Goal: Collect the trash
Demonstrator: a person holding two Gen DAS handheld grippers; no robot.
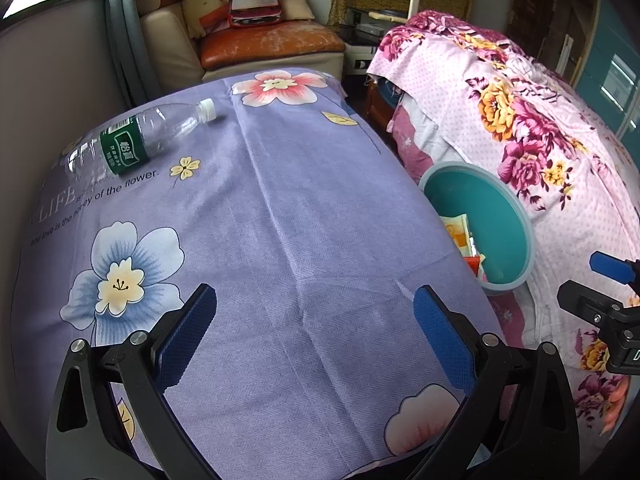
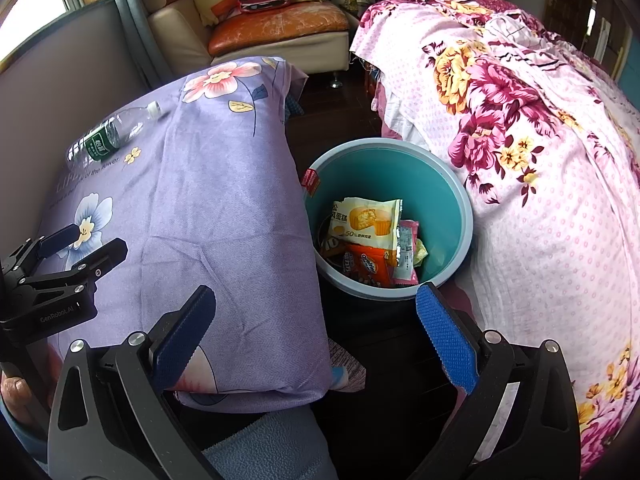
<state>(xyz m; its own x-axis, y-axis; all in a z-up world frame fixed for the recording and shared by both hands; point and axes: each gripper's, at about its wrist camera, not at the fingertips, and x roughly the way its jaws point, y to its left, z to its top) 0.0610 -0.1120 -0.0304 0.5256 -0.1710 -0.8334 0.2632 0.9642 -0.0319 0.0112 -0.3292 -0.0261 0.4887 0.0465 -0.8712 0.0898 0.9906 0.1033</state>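
Observation:
An empty clear plastic bottle (image 1: 138, 140) with a green label and white cap lies on its side at the far left of the purple flowered table cloth (image 1: 280, 220); it also shows in the right wrist view (image 2: 112, 132). My left gripper (image 1: 314, 336) is open and empty above the near part of the table. My right gripper (image 2: 316, 336) is open and empty, above the gap in front of the teal bin (image 2: 440, 200). The bin holds several snack wrappers (image 2: 366, 224). In the left wrist view the bin (image 1: 516, 216) stands right of the table.
A bed with a pink flowered cover (image 2: 540, 160) lies right of the bin. A sofa with an orange cushion (image 1: 272, 40) and a red bag stands at the back. A grey wall panel (image 1: 52, 60) borders the table's left side.

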